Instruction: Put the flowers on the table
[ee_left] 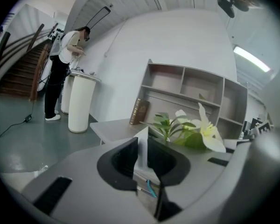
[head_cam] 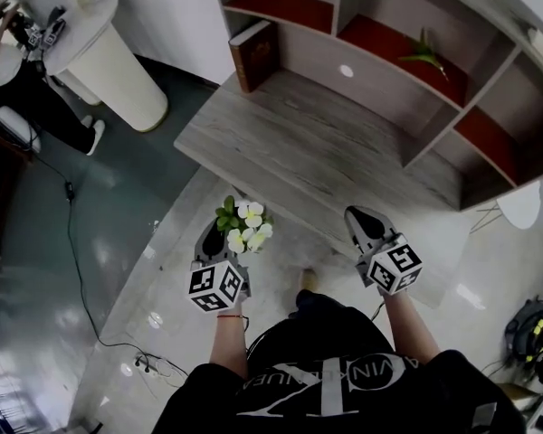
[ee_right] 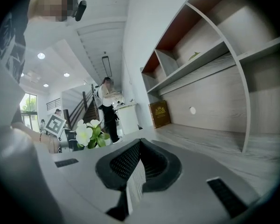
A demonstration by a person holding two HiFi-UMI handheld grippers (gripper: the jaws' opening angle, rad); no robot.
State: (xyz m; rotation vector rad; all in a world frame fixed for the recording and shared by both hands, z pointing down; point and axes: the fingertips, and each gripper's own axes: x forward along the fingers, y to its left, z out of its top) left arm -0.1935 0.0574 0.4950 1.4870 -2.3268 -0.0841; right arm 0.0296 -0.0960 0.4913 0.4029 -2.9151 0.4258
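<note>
A small bunch of white flowers with green leaves [head_cam: 244, 223] stands up from the tip of my left gripper [head_cam: 224, 239], which is shut on its stems. In the left gripper view the blooms [ee_left: 196, 130] lean right past the closed jaws [ee_left: 142, 142]. The bunch hangs just short of the near edge of the grey wooden table [head_cam: 317, 143]. My right gripper [head_cam: 360, 215] is level with the left one, shut and holding nothing, at that same edge. From the right gripper view [ee_right: 140, 146] the flowers [ee_right: 88, 134] show off to the left.
A shelf unit rises behind the table, with a brown book [head_cam: 253, 54] leaning at its left end and a green sprig [head_cam: 423, 54] on a red shelf. A white pedestal [head_cam: 109, 57] stands far left, a person beside it. Cables run over the floor [head_cam: 72, 233].
</note>
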